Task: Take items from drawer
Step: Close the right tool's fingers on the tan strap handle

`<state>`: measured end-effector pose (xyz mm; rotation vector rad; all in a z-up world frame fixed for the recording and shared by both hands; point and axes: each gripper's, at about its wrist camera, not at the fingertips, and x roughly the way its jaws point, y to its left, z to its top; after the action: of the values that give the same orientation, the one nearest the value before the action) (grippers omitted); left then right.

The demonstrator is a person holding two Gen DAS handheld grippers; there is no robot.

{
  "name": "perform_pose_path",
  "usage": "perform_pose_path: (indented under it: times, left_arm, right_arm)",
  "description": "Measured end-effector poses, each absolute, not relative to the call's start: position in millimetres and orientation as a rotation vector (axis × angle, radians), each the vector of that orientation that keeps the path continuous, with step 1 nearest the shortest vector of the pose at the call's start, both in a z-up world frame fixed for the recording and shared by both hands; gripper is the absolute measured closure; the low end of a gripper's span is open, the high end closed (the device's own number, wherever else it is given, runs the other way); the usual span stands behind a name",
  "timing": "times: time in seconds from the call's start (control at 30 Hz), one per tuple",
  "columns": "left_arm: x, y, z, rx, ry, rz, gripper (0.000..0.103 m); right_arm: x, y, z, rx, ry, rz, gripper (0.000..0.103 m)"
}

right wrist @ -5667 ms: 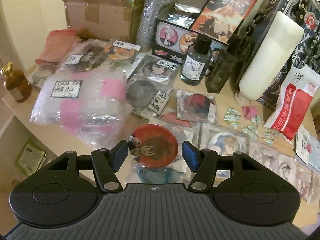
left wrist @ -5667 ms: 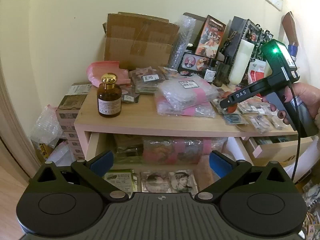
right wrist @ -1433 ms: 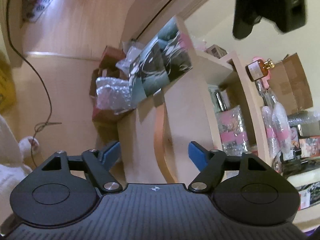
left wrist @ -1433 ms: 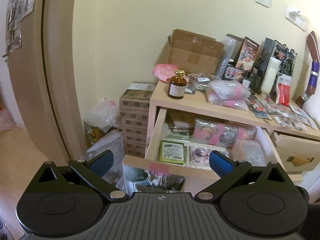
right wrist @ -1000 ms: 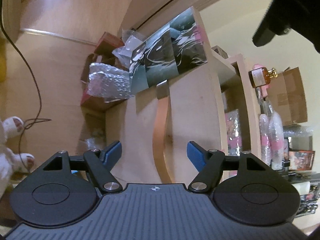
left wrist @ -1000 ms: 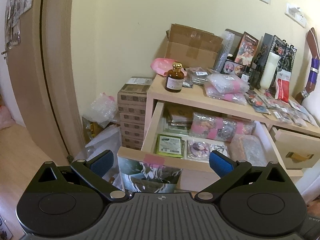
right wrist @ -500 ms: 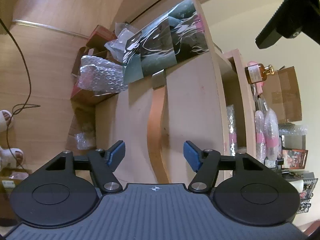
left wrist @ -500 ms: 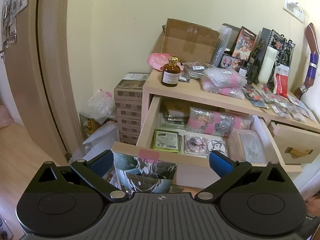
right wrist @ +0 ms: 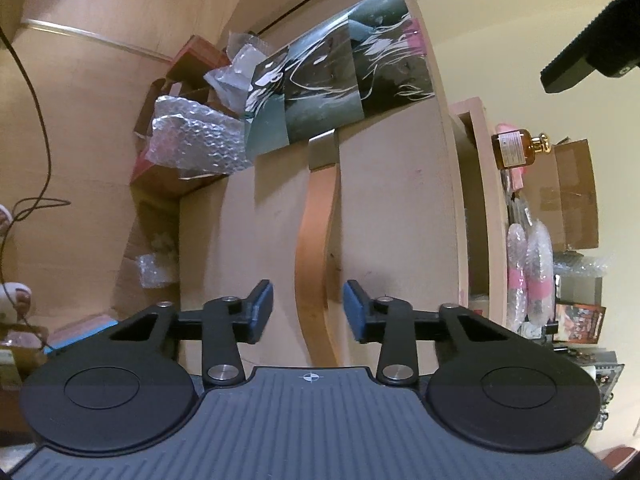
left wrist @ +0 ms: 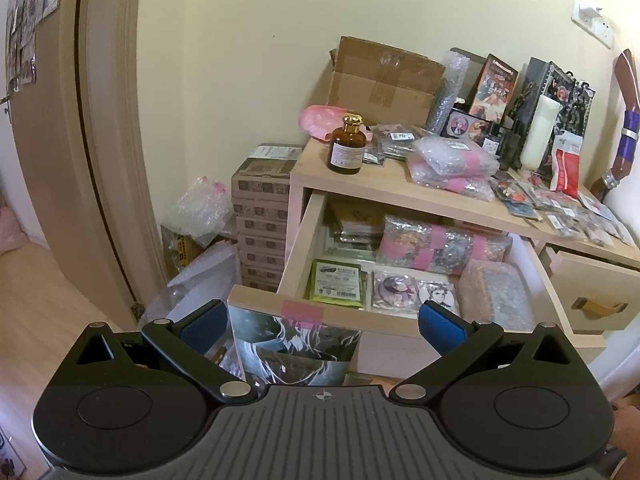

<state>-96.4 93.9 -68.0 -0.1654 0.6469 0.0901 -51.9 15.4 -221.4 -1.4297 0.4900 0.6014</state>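
The right tool (right wrist: 308, 312) is closing on the pale wooden drawer's (left wrist: 298, 258) tan leather handle (right wrist: 314, 264), pads not yet touching; a crooked grip could slip off. The left tool (left wrist: 320, 326) gapes wide, empty.

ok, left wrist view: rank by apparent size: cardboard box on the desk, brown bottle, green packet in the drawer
1. cardboard box
2. green packet, though it sits nearer the camera
3. brown bottle, somewhat smaller than the packet

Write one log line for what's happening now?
stage: drawer open | right tool: closing around tan leather drawer handle, not gripping yet | left tool: open, empty
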Motion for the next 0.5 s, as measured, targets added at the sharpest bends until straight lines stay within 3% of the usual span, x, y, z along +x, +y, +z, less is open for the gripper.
perform_pose_path:
  times: [0.07,0.5]
  left_arm:
    - [-95.9,94.4,-68.0,-0.165,0.647,0.090,0.000]
    - [-95.0,95.7,-68.8,-0.166,0.649,0.091,0.000]
  right_arm:
    - [-49.0,15.1,-222.9,-1.431,0.495,0.588,0.084]
    - [-52.4,15.8,-225.7,-1.427,0.488,0.567,0.084]
